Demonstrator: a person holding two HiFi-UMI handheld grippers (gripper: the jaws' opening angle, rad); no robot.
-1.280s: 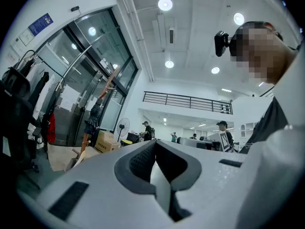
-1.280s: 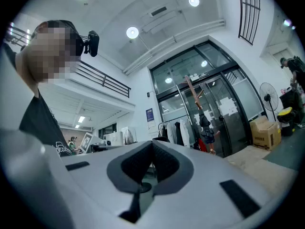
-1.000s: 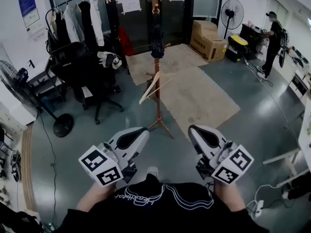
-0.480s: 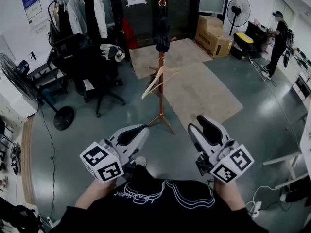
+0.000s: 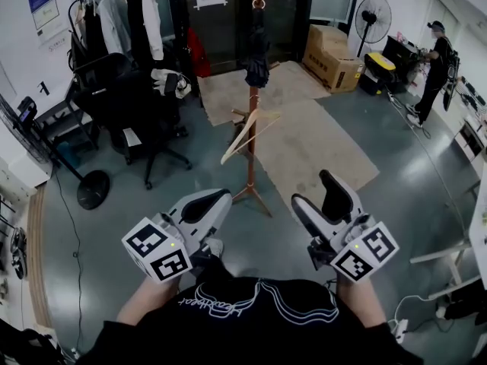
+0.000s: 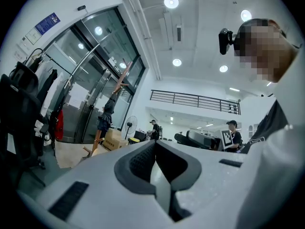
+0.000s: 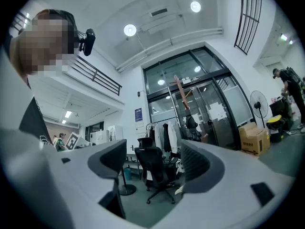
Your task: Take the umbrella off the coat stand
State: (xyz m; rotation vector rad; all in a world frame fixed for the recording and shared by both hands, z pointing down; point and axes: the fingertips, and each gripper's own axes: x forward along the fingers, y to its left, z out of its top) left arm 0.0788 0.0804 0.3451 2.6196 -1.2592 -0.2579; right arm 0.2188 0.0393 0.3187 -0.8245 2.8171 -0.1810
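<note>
A wooden coat stand (image 5: 251,120) rises from the floor ahead of me. A dark folded umbrella (image 5: 257,48) hangs from its top, and a wooden hanger (image 5: 245,134) hangs lower down. The stand also shows in the left gripper view (image 6: 106,123) and the right gripper view (image 7: 183,106), far off. My left gripper (image 5: 211,201) is held low and near my body, jaws closed together with nothing between them. My right gripper (image 5: 319,198) is at the same distance from the stand; its jaws are opening and hold nothing.
A black office chair (image 5: 133,105) and a clothes rack with coats (image 5: 122,17) stand left of the stand. A floor fan (image 5: 53,158) is at far left. Cardboard boxes (image 5: 331,55), another fan (image 5: 373,14) and a person (image 5: 435,59) are at back right. Cardboard sheets (image 5: 304,143) lie on the floor.
The right gripper's jaws have spread from shut to wide apart. Both grippers and my view have moved forward toward the coat stand.
</note>
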